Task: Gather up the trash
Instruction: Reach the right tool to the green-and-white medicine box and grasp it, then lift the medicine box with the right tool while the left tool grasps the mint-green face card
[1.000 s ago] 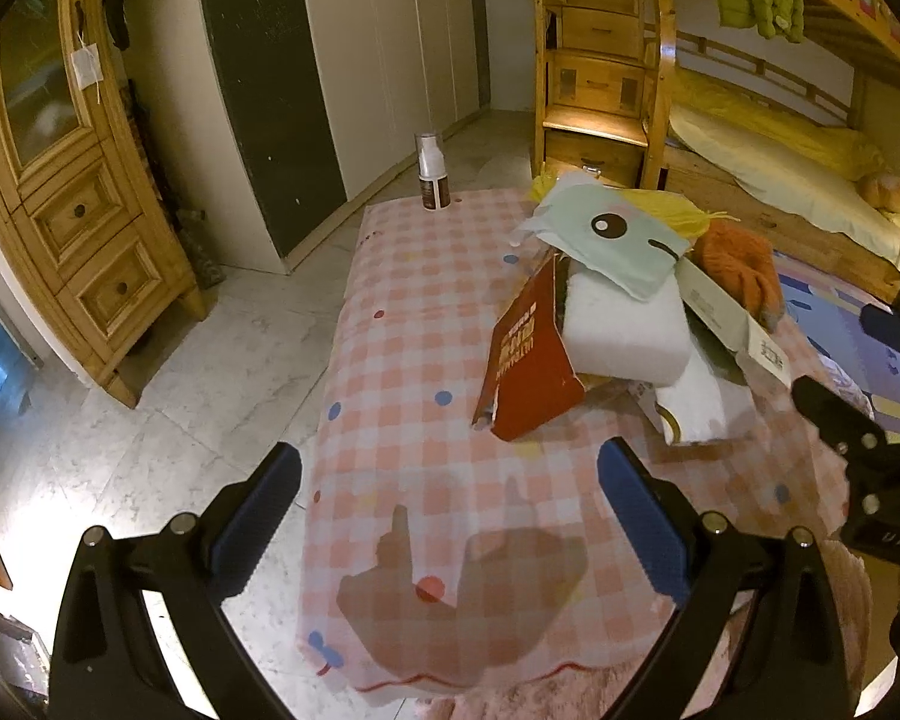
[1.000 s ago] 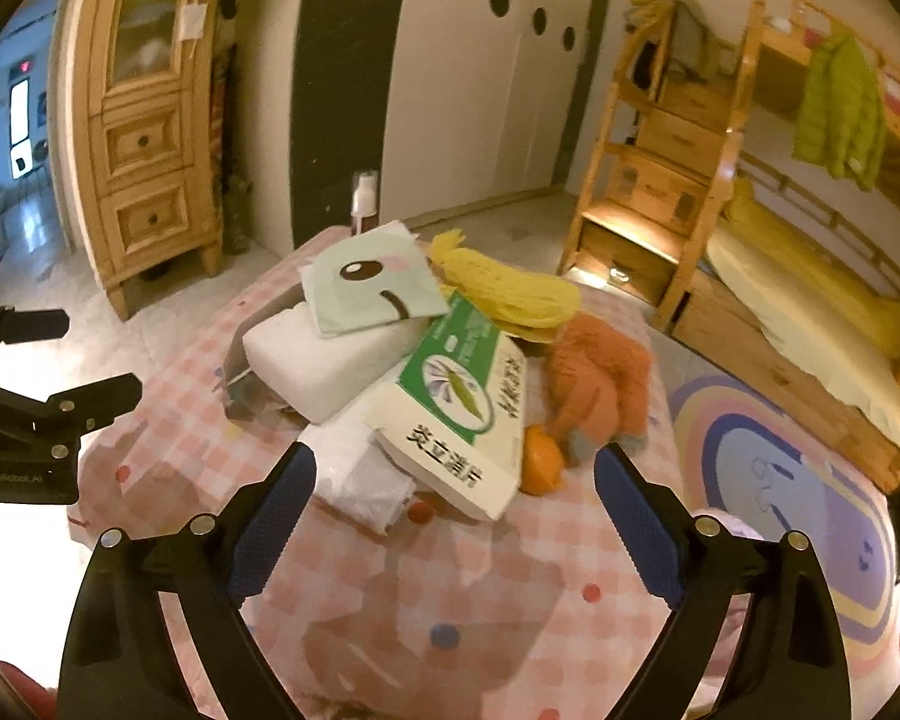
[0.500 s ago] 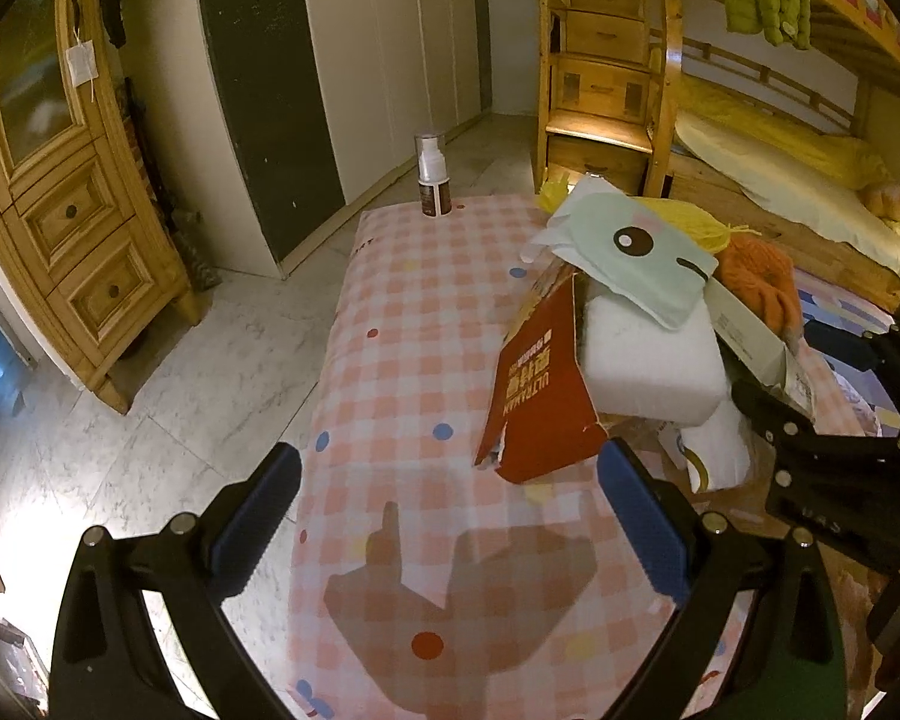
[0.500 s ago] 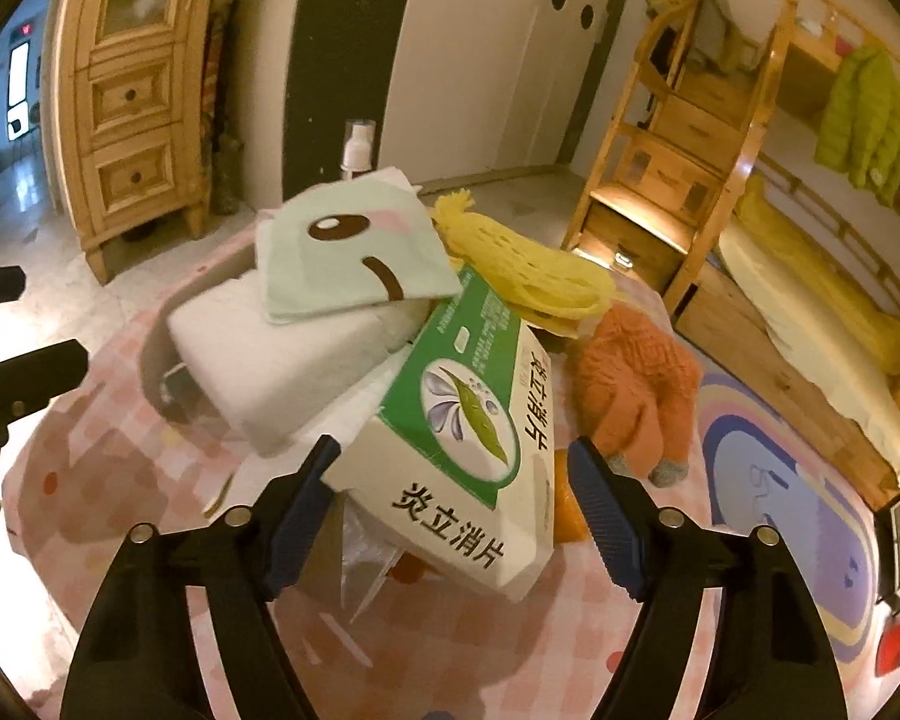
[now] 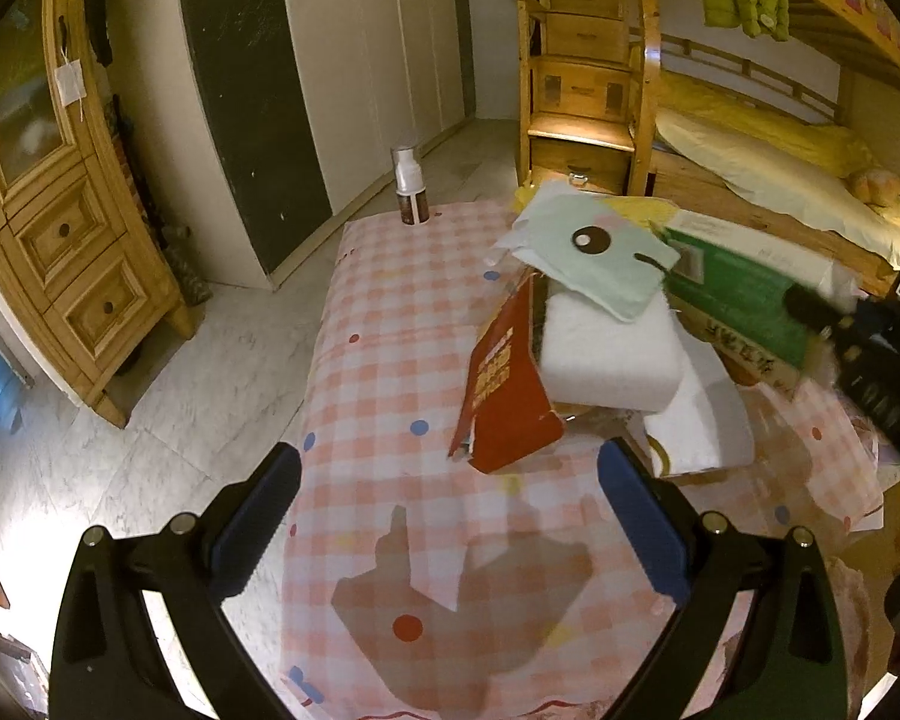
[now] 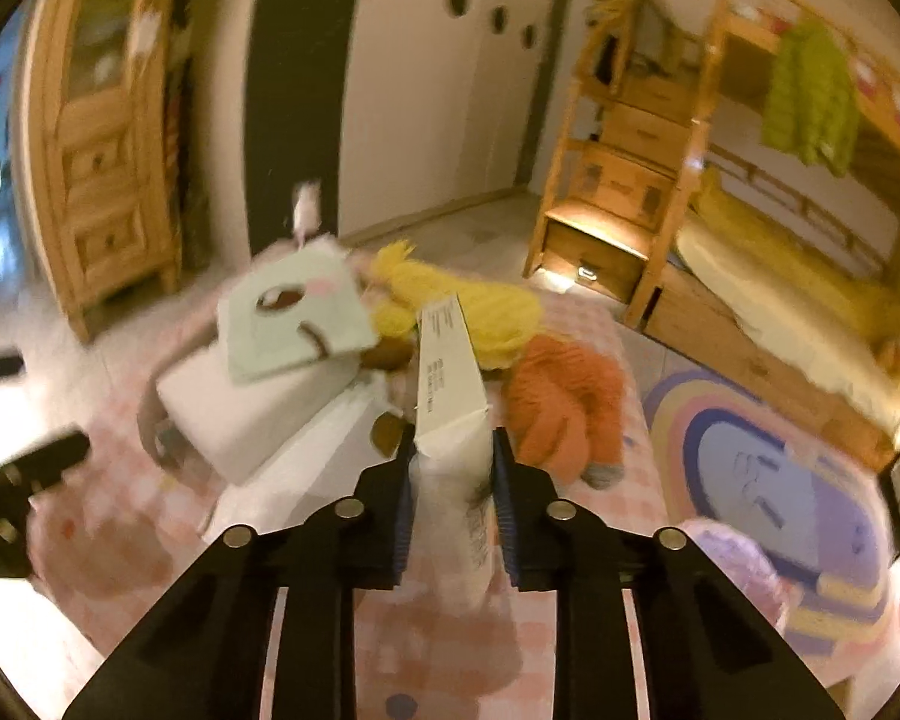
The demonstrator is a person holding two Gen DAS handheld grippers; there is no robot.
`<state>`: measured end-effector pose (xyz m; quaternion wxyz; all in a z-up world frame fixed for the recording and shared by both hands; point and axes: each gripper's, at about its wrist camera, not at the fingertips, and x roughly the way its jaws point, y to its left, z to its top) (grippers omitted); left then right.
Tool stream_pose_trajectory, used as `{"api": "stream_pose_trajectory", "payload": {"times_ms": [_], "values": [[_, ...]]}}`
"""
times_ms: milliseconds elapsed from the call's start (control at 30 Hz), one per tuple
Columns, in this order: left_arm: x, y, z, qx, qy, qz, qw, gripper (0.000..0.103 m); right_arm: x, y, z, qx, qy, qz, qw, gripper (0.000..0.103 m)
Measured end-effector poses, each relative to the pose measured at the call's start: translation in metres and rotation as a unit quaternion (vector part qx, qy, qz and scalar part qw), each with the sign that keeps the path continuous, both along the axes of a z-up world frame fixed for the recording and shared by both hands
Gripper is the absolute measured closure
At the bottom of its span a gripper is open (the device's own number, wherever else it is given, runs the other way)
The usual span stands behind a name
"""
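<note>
Checked bench (image 5: pixel 390 312): right tongs (image 6: pixel 453 468) closing, pinching the green-and-white carton (image 6: pixel 450 384); left tongs (image 5: pixel 450 516) spread, empty. Red card (image 5: pixel 504 384) beside the carton remains uncollected.

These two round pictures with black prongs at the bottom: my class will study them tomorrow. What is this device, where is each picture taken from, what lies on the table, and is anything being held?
There is no robot here. A person holds a two-finger gripper in each hand, and each has a wide-angle camera looking along its fingers. In the left view, the left gripper hangs open and empty over the checked tablecloth. On it lie a red carton, a white foam block, a mint face-print cloth and a spray bottle. In the right view, the right gripper is closing, pads against the green-and-white medicine box, seen edge-on. An orange plush toy lies beside it.
</note>
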<state>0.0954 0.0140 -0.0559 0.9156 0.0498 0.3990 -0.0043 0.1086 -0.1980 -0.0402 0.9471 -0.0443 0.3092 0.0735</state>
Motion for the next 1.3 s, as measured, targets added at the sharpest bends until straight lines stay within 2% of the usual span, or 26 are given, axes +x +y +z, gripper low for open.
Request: {"api": "stream_pose_trajectory", "payload": {"times_ms": [133,333,533,733,833,967,1000,1067,1167,1300], "values": [[0.001,-0.008,0.005,0.001,-0.008,-0.008,0.9999,0.007,-0.017,-0.025,0.02,0.055,-0.032,-0.02,0.998,0.082],[0.012,-0.031,0.018,0.003,-0.028,-0.034,0.999,0.009,-0.036,-0.043,0.038,0.075,-0.057,-0.019,0.995,0.082],[0.039,-0.068,0.021,0.009,-0.034,-0.075,0.9966,0.026,-0.041,-0.055,0.033,0.083,-0.052,-0.02,0.995,0.082],[0.079,-0.099,0.004,0.039,-0.014,-0.082,0.9958,0.029,-0.039,-0.069,0.024,0.099,-0.043,-0.03,0.994,0.082],[0.095,-0.105,-0.006,0.05,0.003,-0.077,0.9958,0.035,-0.037,-0.076,0.019,0.108,-0.038,-0.031,0.993,0.082],[0.105,-0.109,-0.014,0.073,0.01,-0.069,0.9949,0.037,-0.036,-0.081,0.015,0.118,-0.035,-0.029,0.992,0.082],[0.106,-0.11,-0.014,0.075,0.01,-0.067,0.9948,0.043,-0.036,-0.082,0.014,0.121,-0.035,-0.028,0.992,0.082],[0.108,-0.108,-0.012,0.066,0.012,-0.065,0.9956,0.047,-0.037,-0.084,0.013,0.127,-0.034,-0.028,0.991,0.082],[0.106,-0.103,-0.005,0.051,0.005,-0.068,0.9964,0.06,-0.04,-0.088,0.013,0.131,-0.035,-0.029,0.99,0.082],[0.101,-0.095,0.008,0.035,-0.009,-0.075,0.9965,0.081,-0.043,-0.093,0.015,0.137,-0.041,-0.033,0.989,0.082]]}}
